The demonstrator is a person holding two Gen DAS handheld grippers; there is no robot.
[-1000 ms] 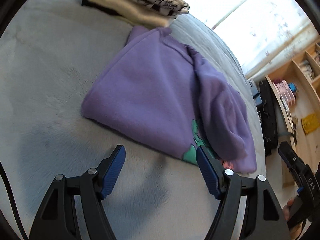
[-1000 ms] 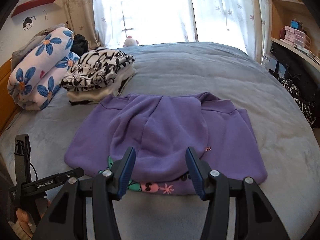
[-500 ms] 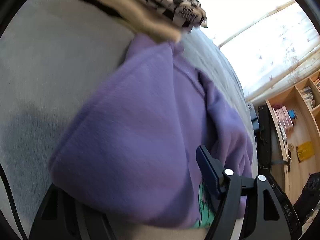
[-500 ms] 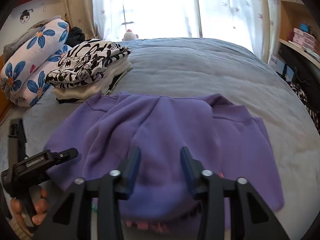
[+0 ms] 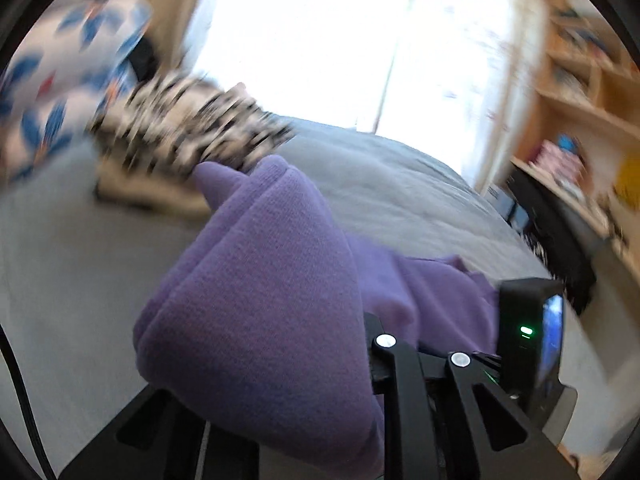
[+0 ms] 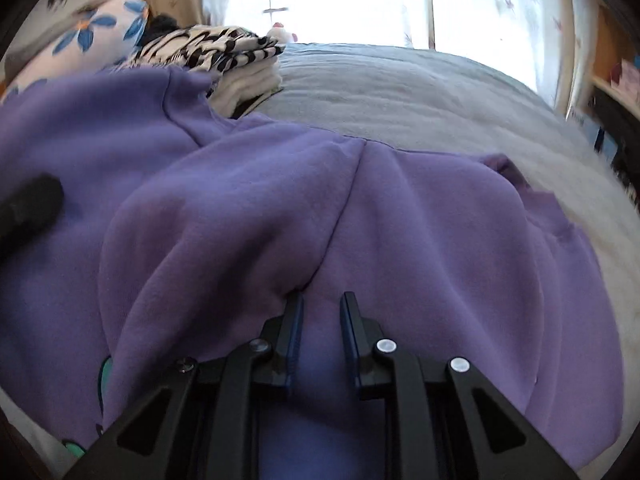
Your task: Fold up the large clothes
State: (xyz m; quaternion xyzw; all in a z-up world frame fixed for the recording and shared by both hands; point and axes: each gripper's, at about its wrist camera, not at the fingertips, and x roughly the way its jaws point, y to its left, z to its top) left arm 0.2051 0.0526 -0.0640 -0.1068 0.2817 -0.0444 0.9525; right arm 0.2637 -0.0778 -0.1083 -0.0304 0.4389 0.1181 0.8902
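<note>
Both grippers tilt down over the grey bed [image 6: 400, 92]. The left gripper [image 5: 320, 360], its jaws just closed, clamps a thick fold of the purple sweatshirt [image 6: 248, 208] and has lifted it off the bed. The right gripper [image 6: 320, 332], jaws just narrowed, has sunk to pinch a ridge of fabric at the near hem; the sweatshirt lies widthwise across the bed.

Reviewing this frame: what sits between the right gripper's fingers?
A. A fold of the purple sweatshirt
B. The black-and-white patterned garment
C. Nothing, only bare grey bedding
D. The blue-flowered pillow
A: in the right wrist view the right gripper, whose jaws have just been closing, pinches a ridge of the purple sweatshirt, while the black-and-white garment lies folded on a stack far back on the grey bed.
</note>
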